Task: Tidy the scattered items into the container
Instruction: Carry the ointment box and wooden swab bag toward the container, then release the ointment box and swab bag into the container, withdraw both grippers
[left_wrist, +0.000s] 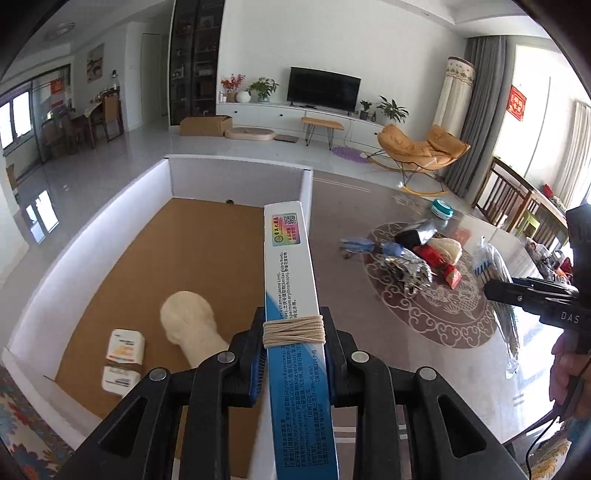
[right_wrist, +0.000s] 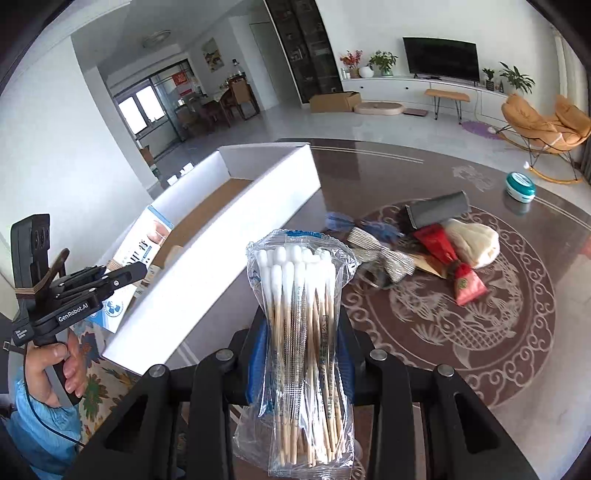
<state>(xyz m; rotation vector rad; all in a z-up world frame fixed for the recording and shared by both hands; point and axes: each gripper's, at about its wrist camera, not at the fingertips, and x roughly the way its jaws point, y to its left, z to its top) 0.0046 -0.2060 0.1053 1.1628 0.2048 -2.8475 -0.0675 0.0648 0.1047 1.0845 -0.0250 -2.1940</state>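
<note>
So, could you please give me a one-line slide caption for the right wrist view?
Right tool grips a bag of cotton swabs beside the white box, scattered items remaining on the table.

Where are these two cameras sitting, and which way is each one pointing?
Left wrist: rides the left gripper, looking down its fingers at the blue-white carton it clamps, over the white box; the right gripper shows at right.
Right wrist: rides the right gripper, clamping a cotton swab pack; the left gripper and hand show at left.
Shared: box, table, item pile.
</note>
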